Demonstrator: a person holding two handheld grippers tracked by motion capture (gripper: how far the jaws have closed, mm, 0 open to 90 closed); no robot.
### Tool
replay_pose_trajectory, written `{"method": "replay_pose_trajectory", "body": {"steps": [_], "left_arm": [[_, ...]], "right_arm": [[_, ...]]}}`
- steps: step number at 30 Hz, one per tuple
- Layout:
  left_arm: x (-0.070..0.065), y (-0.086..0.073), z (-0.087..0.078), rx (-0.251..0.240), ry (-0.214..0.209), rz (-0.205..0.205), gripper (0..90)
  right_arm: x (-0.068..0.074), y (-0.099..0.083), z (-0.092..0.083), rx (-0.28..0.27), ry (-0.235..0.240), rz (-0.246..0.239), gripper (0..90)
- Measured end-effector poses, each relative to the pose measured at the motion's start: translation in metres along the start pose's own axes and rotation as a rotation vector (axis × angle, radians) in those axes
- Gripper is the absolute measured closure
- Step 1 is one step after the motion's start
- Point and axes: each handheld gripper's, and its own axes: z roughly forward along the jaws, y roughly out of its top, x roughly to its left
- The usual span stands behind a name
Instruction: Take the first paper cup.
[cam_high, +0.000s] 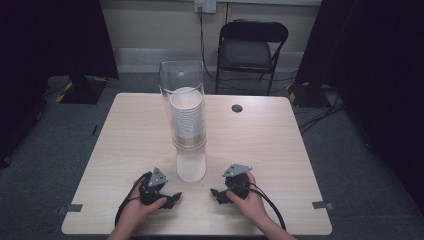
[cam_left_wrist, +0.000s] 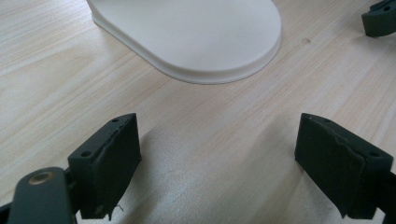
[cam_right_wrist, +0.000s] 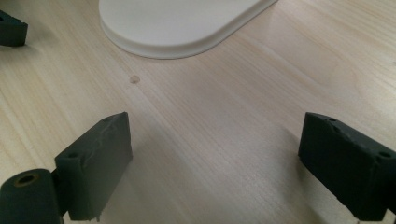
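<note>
At the near edge of the pale wood-grain surface (cam_high: 125, 145), two hands each rest a black gripper on the boards. The left gripper (cam_high: 172, 198) points right toward the middle, its matte, blocky fingers (cam_left_wrist: 109, 161) standing wide apart with only bare wood between them. The right gripper (cam_high: 216, 194) points left toward it, its fingers (cam_right_wrist: 95, 161) likewise spread wide and holding nothing; their pads look rough and slightly frayed at the edges. Each gripper carries a grey three-cornered plate on top and trails a black cable.

Just beyond and between the two grippers stands a cup dispenser (cam_high: 183, 115). Its smooth white base (cam_left_wrist: 196, 32), flat with a rounded end and a stepped lip, lies on the surface close in front of both sets of fingers. A clear plastic tube rises from it, holding a stack of ribbed white paper cups (cam_high: 186, 117).

Farther back, a small dark round cable port (cam_high: 237, 108) is set into the surface. Beyond it on the grey carpet stands a black folding chair (cam_high: 251, 50) against the wall.
</note>
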Motion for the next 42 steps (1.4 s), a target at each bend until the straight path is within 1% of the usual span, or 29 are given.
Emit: {"method": "replay_pose_trajectory", "body": {"steps": [1, 4, 7, 9, 10, 11, 12, 14, 15, 16, 17, 20, 22, 23, 24, 25, 26, 27, 28, 32, 33, 36, 38, 40, 41, 42], "left_arm": [[0.000, 0.000, 0.000, 0.000, 0.001, 0.000, 13.7], [0.000, 0.000, 0.000, 0.000, 0.001, 0.000, 13.7], [0.000, 0.000, 0.000, -0.001, 0.001, 0.000, 13.7], [0.000, 0.000, 0.000, 0.000, 0.001, 0.000, 13.7], [0.000, 0.000, 0.000, -0.001, 0.001, -0.001, 13.7], [0.000, 0.000, 0.000, -0.001, 0.001, -0.001, 13.7], [0.000, 0.000, 0.000, 0.000, 0.001, -0.001, 13.7], [0.000, 0.000, 0.000, -0.001, 0.001, 0.000, 13.7], [0.000, 0.000, 0.000, 0.000, 0.001, 0.000, 13.7], [0.000, 0.000, 0.000, 0.000, 0.001, 0.000, 13.7], [0.000, 0.000, 0.000, 0.000, 0.001, 0.000, 13.7], [0.000, 0.000, 0.000, 0.000, 0.001, -0.001, 13.7], [0.000, 0.000, 0.000, 0.000, 0.001, 0.000, 13.7], [0.000, 0.000, 0.000, 0.000, 0.001, 0.000, 13.7], [0.000, 0.000, 0.000, 0.000, 0.001, 0.000, 13.7], [0.000, 0.000, 0.000, 0.000, 0.001, 0.000, 13.7], [0.000, 0.000, 0.000, 0.000, 0.001, 0.000, 13.7], [0.000, 0.000, 0.000, 0.000, 0.001, 0.000, 13.7], [0.000, 0.000, 0.000, 0.000, 0.001, 0.000, 13.7], [0.000, 0.000, 0.000, 0.000, 0.001, 0.000, 13.7], [0.000, 0.000, 0.000, 0.002, 0.001, 0.000, 13.7], [0.000, 0.000, 0.000, 0.000, 0.001, 0.000, 13.7], [0.000, 0.000, 0.000, 0.000, 0.001, 0.000, 13.7], [0.000, 0.000, 0.000, 0.000, 0.001, 0.000, 13.7], [0.000, 0.000, 0.000, 0.000, 0.001, 0.000, 13.7], [0.000, 0.000, 0.000, 0.000, 0.001, -0.001, 13.7]], "right_arm": [[0.000, 0.000, 0.000, -0.002, -0.004, 0.000, 9.1], [0.002, 0.001, 0.001, -0.004, -0.024, 0.023, 9.0], [0.003, 0.002, 0.002, -0.002, -0.028, 0.027, 9.1], [0.003, 0.003, 0.001, 0.004, -0.013, 0.021, 12.5], [0.002, 0.004, 0.000, 0.003, -0.004, 0.020, 16.7], [0.001, 0.006, 0.000, -0.005, 0.016, 0.022, 17.3], [0.000, 0.008, -0.002, -0.013, 0.034, 0.030, 14.3], [-0.002, 0.016, -0.005, -0.050, 0.060, 0.033, 16.3], [-0.002, 0.020, -0.007, -0.064, 0.070, 0.039, 15.8], [-0.002, 0.020, -0.007, -0.064, 0.070, 0.039, 15.8], [-0.004, 0.031, -0.009, -0.088, 0.071, 0.038, 15.3], [-0.006, 0.049, -0.013, -0.135, 0.098, 0.033, 15.0], [-0.006, 0.060, -0.014, -0.159, 0.095, 0.025, 15.4], [-0.006, 0.060, -0.014, -0.159, 0.095, 0.025, 15.4], [-0.007, 0.071, -0.015, -0.193, 0.098, 0.022, 16.7], [-0.007, 0.075, -0.014, -0.198, 0.100, 0.024, 16.7], [-0.007, 0.075, -0.014, -0.198, 0.100, 0.024, 16.7], [-0.006, 0.084, -0.013, -0.204, 0.118, 0.031, 16.6], [-0.006, 0.087, -0.012, -0.209, 0.123, 0.030, 16.6], [-0.001, 0.099, -0.007, -0.235, 0.135, 0.018, 16.5], [-0.001, 0.101, -0.006, -0.245, 0.130, 0.020, 16.5], [-0.001, 0.109, 0.000, -0.270, 0.127, 0.015, 16.7], [-0.001, 0.113, 0.004, -0.288, 0.137, 0.016, 17.0], [0.000, 0.116, 0.009, -0.296, 0.135, 0.016, 17.1], [0.000, 0.118, 0.011, -0.304, 0.132, 0.017, 17.9], [0.000, 0.119, 0.012, -0.316, 0.140, 0.023, 20.7]]}}
